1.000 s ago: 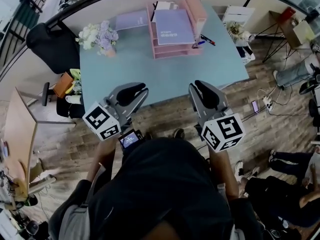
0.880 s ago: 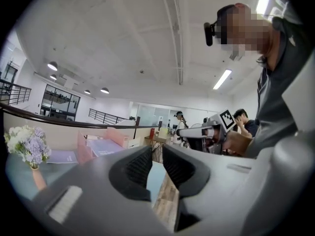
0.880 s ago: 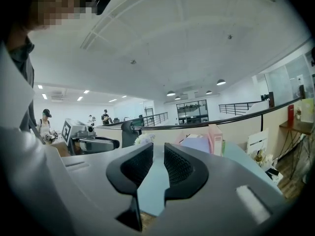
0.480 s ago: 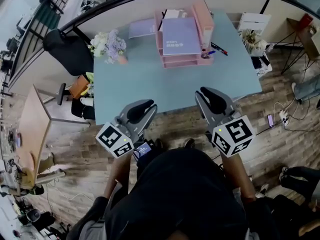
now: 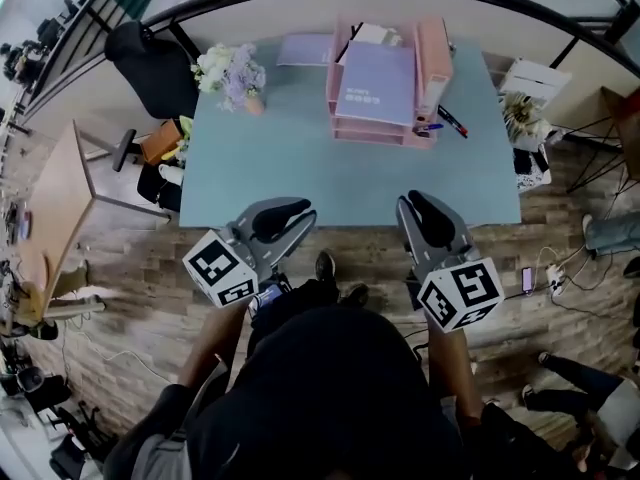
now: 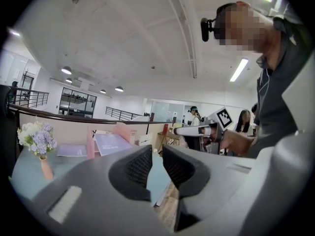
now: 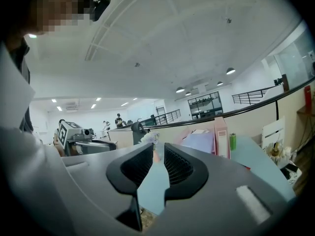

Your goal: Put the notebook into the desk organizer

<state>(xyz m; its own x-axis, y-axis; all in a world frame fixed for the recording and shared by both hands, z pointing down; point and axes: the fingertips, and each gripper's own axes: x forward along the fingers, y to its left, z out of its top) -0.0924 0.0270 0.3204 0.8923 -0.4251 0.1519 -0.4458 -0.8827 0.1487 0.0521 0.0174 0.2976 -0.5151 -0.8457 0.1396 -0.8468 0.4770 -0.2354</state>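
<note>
A pink desk organizer (image 5: 385, 128) stands at the far middle of the blue-green table (image 5: 330, 173). A lavender notebook (image 5: 375, 83) lies on its top tray. A second lavender notebook (image 5: 305, 50) lies flat on the table to the organizer's left. My left gripper (image 5: 298, 210) and right gripper (image 5: 415, 201) hover at the table's near edge, far from both notebooks. Both are shut with nothing between the jaws. In the left gripper view the left gripper (image 6: 157, 154) points toward the organizer (image 6: 118, 132). In the right gripper view the right gripper (image 7: 158, 154) also faces the organizer (image 7: 220, 134).
A vase of flowers (image 5: 232, 73) stands at the table's far left. Pens (image 5: 445, 121) lie to the right of the organizer. A black chair (image 5: 150, 58) and a wooden side desk (image 5: 50, 218) stand to the left of the table. Cables and a phone (image 5: 527, 280) lie on the floor.
The head view has shifted, so the table now sits more to the right and centred. Both grippers stay shut and empty near the front edge. The notebooks and organizer have not moved.
</note>
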